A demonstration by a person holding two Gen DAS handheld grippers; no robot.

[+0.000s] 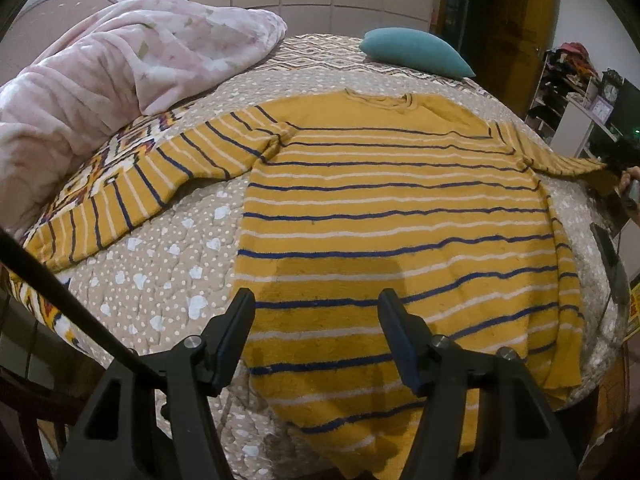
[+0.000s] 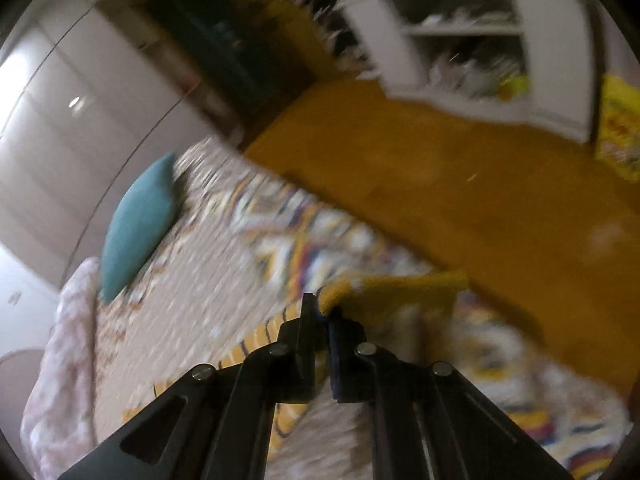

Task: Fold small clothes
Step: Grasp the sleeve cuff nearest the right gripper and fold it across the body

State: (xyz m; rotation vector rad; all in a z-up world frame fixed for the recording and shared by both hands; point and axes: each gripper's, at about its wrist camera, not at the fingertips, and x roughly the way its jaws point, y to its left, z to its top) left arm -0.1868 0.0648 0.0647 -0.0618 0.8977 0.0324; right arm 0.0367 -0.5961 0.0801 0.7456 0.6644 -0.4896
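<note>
A yellow sweater (image 1: 392, 216) with navy and white stripes lies flat on the bed, collar far, hem near. Its left sleeve (image 1: 132, 196) stretches out to the left. My left gripper (image 1: 316, 304) is open and empty, hovering above the lower body of the sweater. My right gripper (image 2: 322, 312) is shut on the cuff of the right sleeve (image 2: 380, 292) and holds it lifted at the bed's right side; it also shows at the far right of the left wrist view (image 1: 618, 174). The right wrist view is blurred.
The bed has a beige dotted quilt (image 1: 168, 264). A pink blanket (image 1: 120, 68) is heaped at the far left. A teal pillow (image 1: 416, 52) lies at the far end. White shelves (image 2: 480, 40) and an orange floor (image 2: 460, 184) are to the right of the bed.
</note>
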